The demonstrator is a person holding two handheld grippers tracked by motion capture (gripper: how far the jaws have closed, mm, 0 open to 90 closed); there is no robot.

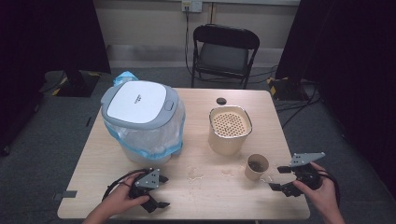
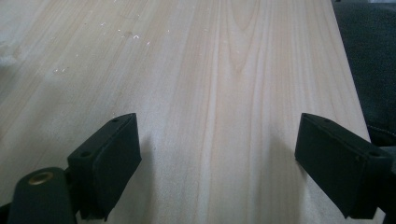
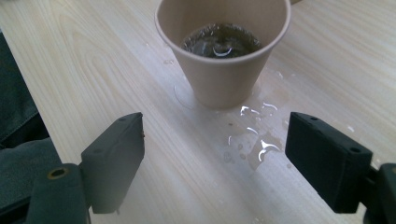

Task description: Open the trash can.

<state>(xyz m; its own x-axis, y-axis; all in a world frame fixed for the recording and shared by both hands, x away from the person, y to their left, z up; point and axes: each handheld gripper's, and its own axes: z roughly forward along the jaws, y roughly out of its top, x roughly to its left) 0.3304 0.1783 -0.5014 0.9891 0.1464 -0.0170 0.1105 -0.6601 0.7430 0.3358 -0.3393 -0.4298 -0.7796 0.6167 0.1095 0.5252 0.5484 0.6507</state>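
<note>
High view: cup stood near table right edge, liquid inside. Right tool released, just beside cup, not touching. Left tool released, near front-left corner.

Lidded bin, perforated container, chair behind table.

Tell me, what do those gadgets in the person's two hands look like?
Each hand holds a black device. The left gripper and the right gripper each carry a grey three-cornered plate with small holes on top, and a black cable trails from each. Each ends in two blocky black jaws with flat pads; in the gripper views a brass-coloured ring sits in the body at lower left. No sleeves show on the forearms.
</note>
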